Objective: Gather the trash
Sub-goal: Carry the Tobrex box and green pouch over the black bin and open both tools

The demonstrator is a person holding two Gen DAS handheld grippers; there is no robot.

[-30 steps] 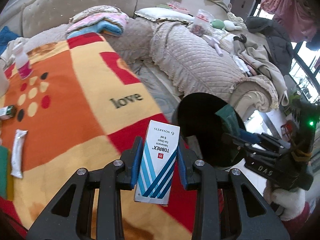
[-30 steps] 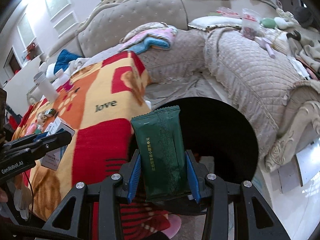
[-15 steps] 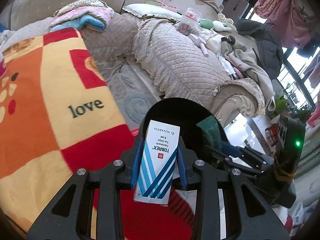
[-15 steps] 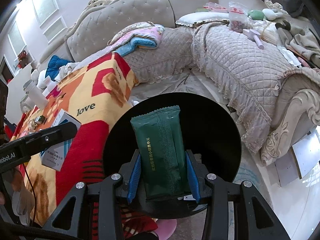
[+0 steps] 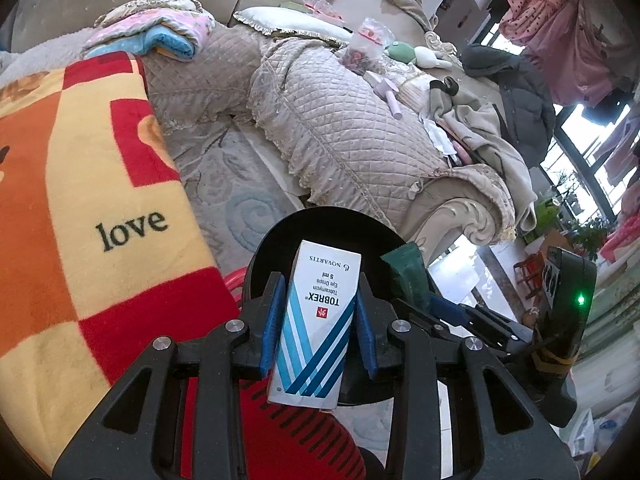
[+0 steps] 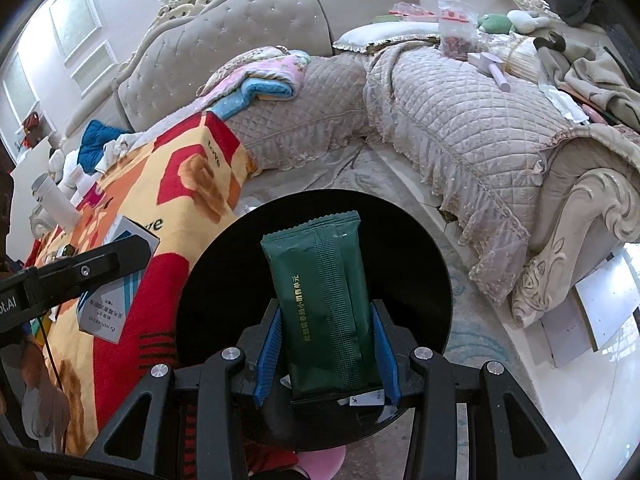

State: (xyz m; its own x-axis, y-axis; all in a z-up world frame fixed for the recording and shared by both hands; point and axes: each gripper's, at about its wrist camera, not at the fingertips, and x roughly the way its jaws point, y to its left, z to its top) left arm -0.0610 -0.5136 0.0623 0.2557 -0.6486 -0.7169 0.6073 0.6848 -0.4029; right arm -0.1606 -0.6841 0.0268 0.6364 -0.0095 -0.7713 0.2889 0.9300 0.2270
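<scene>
The left claw (image 5: 318,330) holds a white cardboard eye-drop box with blue stripes (image 5: 314,328) upright between its blue pads. Its jaws have just been opening a little, though the box still sits between them and has not dropped. The right claw (image 6: 326,354) is closed part-way on a dark green foil sachet (image 6: 322,304), pinching its lower half so the top stands free.

Both pieces of trash hang over the round black bin (image 6: 408,264), which stands on the floor to the right of the red, orange and yellow fleece blanket (image 5: 92,216) and nearer than the quilted beige sofa (image 5: 352,136). Held over its dark mouth like this, each item should fall straight in once released; the left looks set to let go first.
</scene>
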